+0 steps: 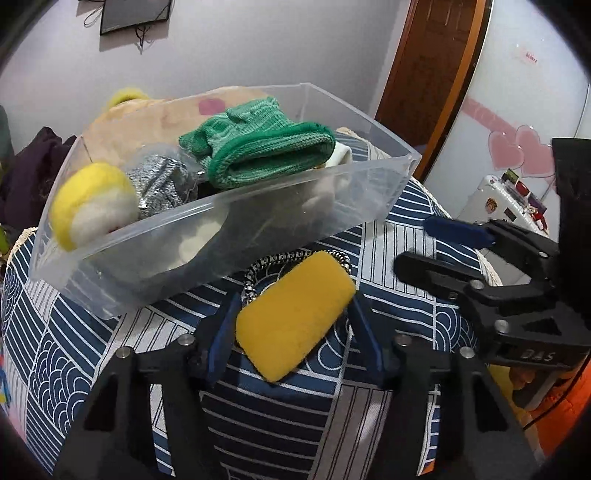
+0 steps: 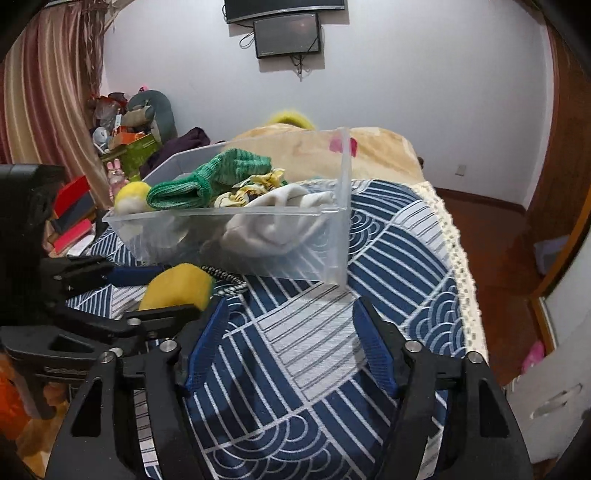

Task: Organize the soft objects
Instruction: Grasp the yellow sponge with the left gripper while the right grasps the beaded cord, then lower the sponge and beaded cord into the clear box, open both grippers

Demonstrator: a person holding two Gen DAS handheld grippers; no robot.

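The left hand-held gripper (image 1: 293,321) has its blue-padded jaws set around a yellow sponge (image 1: 295,314), one pad at the sponge's 9 o'clock side and the other at its 3 o'clock side. Both pads look to be touching the sponge, so it is grasped, though how firmly cannot be told. In the right wrist view the same sponge (image 2: 177,286) sits between that gripper's fingers at the 9 o'clock edge of the frame.

The right hand-held gripper (image 2: 290,343) stands wide apart and released, with nothing but the patterned cloth between its pads. In the left wrist view it (image 1: 424,245) reaches in from 3 o'clock, jaws parted, near the sponge but apart from it.

A black-and-white braided cord (image 1: 295,258) lies curled on the cloth just beyond the sponge, at its 12 o'clock, partly hidden under it.

Past the cord stands a clear plastic bin (image 1: 258,221), close to the left gripper's front. Inside it lie a green knitted glove (image 1: 258,151), a yellow-and-white fluffy ball (image 1: 92,203) at the bin's 9 o'clock end, a silver scouring pad (image 1: 159,184) between them, and a white cloth (image 2: 273,221) at the 3 o'clock end. A yellow patterned fabric (image 2: 251,188) shows behind the glove.

Everything rests on a blue-and-white patterned bedspread (image 2: 388,251) over the bed. A wall-mounted screen (image 2: 287,35) hangs at 12 o'clock.
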